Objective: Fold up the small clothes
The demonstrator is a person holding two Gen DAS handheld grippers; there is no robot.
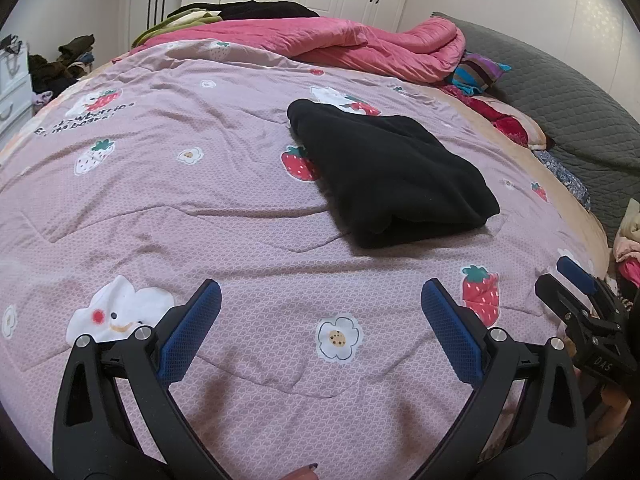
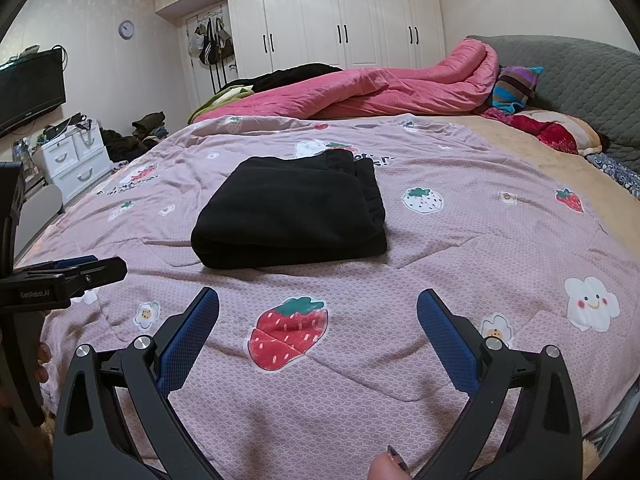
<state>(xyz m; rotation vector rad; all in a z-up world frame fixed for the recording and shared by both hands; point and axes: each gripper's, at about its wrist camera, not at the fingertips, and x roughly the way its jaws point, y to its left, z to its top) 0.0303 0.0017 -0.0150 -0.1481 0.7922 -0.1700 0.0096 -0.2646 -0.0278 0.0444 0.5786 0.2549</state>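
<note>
the strawberry-print quilt covers the bed, a pink duvet bunched along its far edge. a folded black garment lies mid-quilt. nearer, the left gripper and right gripper hover wide open, empty.

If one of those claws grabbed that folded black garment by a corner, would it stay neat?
Probably not. The black garment looks like soft, thick fleece folded in loose layers, so it would likely droop and unfold. Pushed, it would probably drag on the quilt, bunching rather than sliding.
</note>
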